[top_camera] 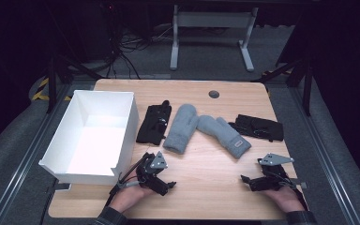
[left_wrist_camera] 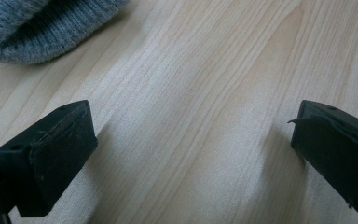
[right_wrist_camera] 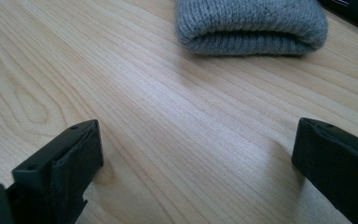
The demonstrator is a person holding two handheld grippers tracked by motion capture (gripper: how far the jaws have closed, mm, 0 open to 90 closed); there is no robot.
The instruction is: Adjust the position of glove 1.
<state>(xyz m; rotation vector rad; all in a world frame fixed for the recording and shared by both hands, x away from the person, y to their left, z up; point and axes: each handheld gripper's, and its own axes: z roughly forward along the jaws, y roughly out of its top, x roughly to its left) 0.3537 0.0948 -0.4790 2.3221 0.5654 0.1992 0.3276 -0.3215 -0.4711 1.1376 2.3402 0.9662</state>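
Two grey knit mittens lie in the middle of the wooden table, the left mitten beside the right mitten. A black glove lies left of them and another black glove lies to their right. My left gripper rests low near the front edge, open, with bare wood between its jaws; a grey mitten cuff lies ahead of it. My right gripper stands open over bare wood, facing the other mitten's cuff.
A white open box stands at the table's left side, close to my left gripper. A round cable hole sits near the far edge. Beyond the table are cables and a white desk frame on the floor.
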